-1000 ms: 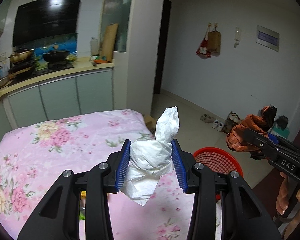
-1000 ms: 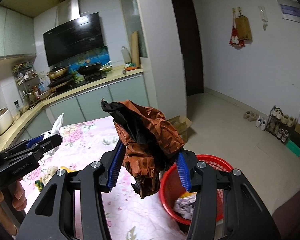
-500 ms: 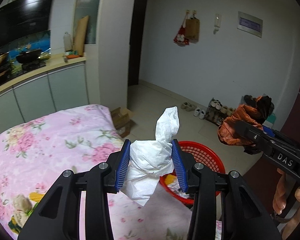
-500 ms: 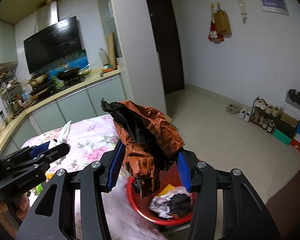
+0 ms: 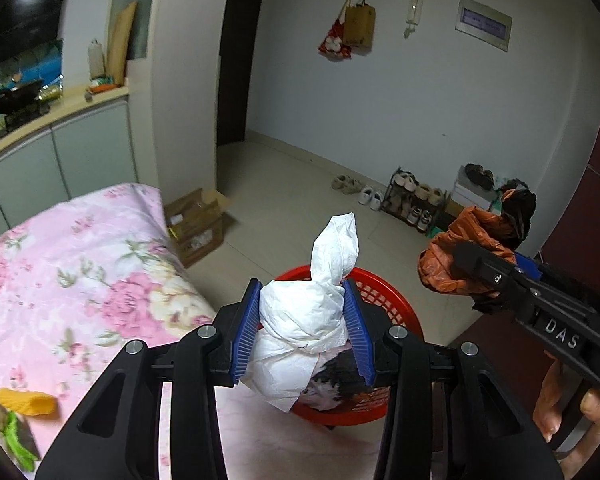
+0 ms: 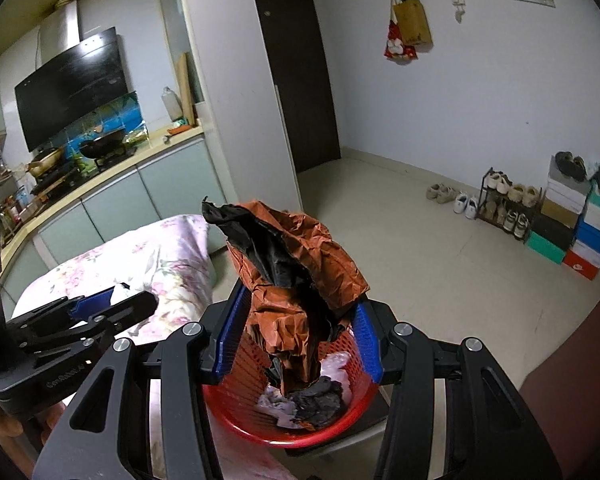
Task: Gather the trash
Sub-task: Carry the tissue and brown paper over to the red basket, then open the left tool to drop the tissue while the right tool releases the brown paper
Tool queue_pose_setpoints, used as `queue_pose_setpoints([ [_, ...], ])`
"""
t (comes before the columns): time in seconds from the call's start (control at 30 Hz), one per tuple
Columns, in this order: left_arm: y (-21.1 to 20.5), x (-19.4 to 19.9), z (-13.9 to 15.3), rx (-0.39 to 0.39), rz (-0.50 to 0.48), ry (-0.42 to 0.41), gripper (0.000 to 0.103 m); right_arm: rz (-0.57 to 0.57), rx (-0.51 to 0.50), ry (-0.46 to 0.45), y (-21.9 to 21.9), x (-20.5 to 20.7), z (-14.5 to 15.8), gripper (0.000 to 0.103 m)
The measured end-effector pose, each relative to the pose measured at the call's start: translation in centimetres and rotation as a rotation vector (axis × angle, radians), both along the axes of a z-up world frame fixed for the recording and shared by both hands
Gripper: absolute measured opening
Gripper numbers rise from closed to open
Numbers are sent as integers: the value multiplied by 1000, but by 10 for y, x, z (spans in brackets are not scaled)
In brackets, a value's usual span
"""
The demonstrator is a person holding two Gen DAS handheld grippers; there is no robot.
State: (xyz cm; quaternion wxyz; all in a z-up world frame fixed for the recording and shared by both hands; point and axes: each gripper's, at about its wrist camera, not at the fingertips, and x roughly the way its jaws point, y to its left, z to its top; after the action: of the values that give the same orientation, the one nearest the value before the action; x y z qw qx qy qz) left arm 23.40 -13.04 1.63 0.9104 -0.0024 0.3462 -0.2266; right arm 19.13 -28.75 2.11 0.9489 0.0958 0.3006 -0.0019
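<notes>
My left gripper (image 5: pixel 302 328) is shut on a crumpled white tissue (image 5: pixel 304 320) and holds it above the red basket (image 5: pixel 392 300). My right gripper (image 6: pixel 298 340) is shut on a crumpled orange and black wrapper (image 6: pixel 296 264), held over the same red basket (image 6: pixel 260 420), which holds dark and pale trash. The right gripper with the wrapper (image 5: pixel 472 256) also shows at the right of the left wrist view. The left gripper (image 6: pixel 100 304) shows at the left of the right wrist view.
The basket stands beside the table with the pink floral cloth (image 5: pixel 80 272). A yellow scrap (image 5: pixel 26 402) and a green scrap (image 5: pixel 18 442) lie on the cloth. A cardboard box (image 5: pixel 198 224) and a shoe rack (image 6: pixel 504 200) stand on the floor.
Both grippers have swung right, from over the floral table to above the red basket. Each still holds its piece of trash.
</notes>
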Motion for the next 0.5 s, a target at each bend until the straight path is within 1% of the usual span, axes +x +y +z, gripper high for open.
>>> queue_pose_setpoints([
  [0.23,-24,14,-19,-3,-31,61,40,-25,17,50,-12,10,-16,47],
  [0.5,-45,28,-38,19,-41,111,40,-64,17,95,-22,19,-32,47],
])
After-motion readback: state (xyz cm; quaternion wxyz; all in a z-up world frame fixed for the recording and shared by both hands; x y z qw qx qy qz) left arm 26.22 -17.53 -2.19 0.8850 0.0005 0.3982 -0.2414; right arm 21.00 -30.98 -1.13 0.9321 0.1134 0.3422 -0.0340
